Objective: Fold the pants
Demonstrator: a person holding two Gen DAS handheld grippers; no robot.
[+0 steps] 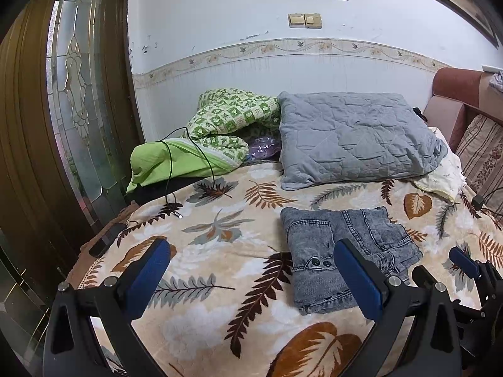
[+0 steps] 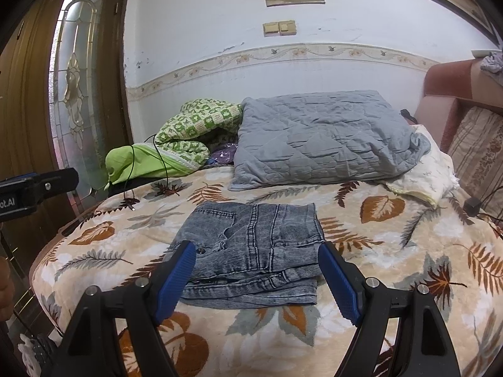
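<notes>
On the leaf-print blanket (image 2: 393,251) the folded jeans (image 2: 254,251) are lying flat, with a grey pillow (image 2: 323,144) and green quilt (image 2: 195,125) sitting behind them. Both the left gripper (image 1: 251,267) and right gripper (image 2: 256,267) are hovering spread wide, grasping nothing; a black cable (image 1: 201,157) is trailing nearby.

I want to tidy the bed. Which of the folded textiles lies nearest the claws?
The grey jeans, folded flat on the leaf-print blanket; the blue-grey quilt and green checked quilt lie further back by the wall.
</notes>
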